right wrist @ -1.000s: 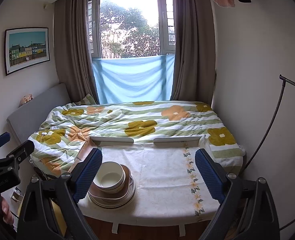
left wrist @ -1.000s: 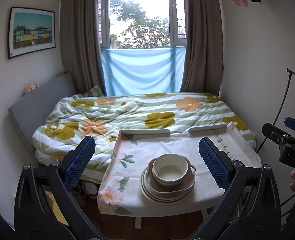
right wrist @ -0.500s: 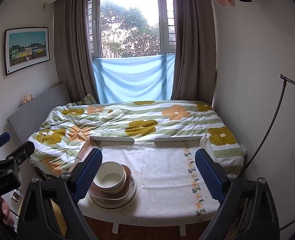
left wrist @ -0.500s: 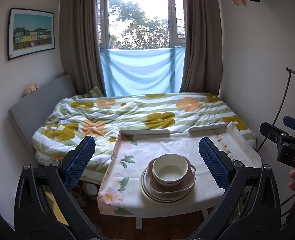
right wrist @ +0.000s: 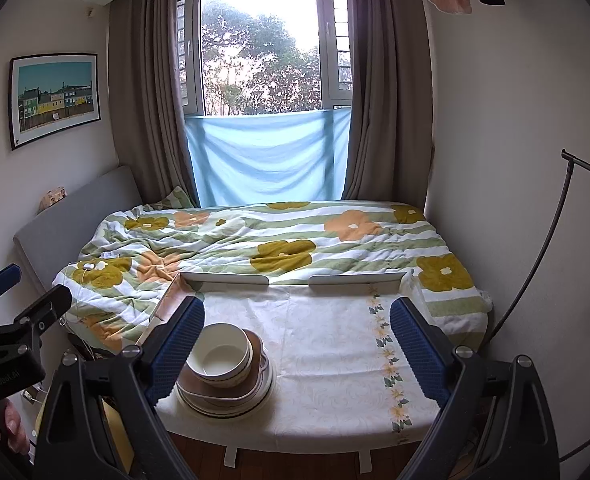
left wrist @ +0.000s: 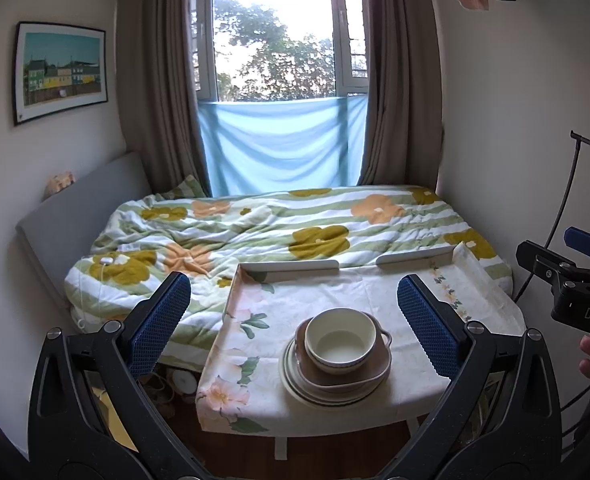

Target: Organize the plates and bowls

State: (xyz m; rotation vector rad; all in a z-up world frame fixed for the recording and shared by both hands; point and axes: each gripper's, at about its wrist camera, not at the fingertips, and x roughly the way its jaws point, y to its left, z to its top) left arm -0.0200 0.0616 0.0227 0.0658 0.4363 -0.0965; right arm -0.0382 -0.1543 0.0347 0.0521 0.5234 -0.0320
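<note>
A cream bowl (left wrist: 341,344) sits in a brown dish (left wrist: 369,378) on a stack of cream plates (left wrist: 295,388) near the front left of a small table (left wrist: 335,292). In the right wrist view the bowl (right wrist: 219,358) and plates (right wrist: 231,404) lie low on the left, partly behind my left finger. My left gripper (left wrist: 295,320) is open and empty, held back from the table with the stack between its fingers in view. My right gripper (right wrist: 295,340) is open and empty, to the right of the stack.
The table wears a floral cloth and has a raised white rail (right wrist: 225,280) along its far edge. A bed with a flowered quilt (left wrist: 275,224) lies behind it. A thin black stand (right wrist: 543,240) rises at the right wall. Wood floor shows below the table.
</note>
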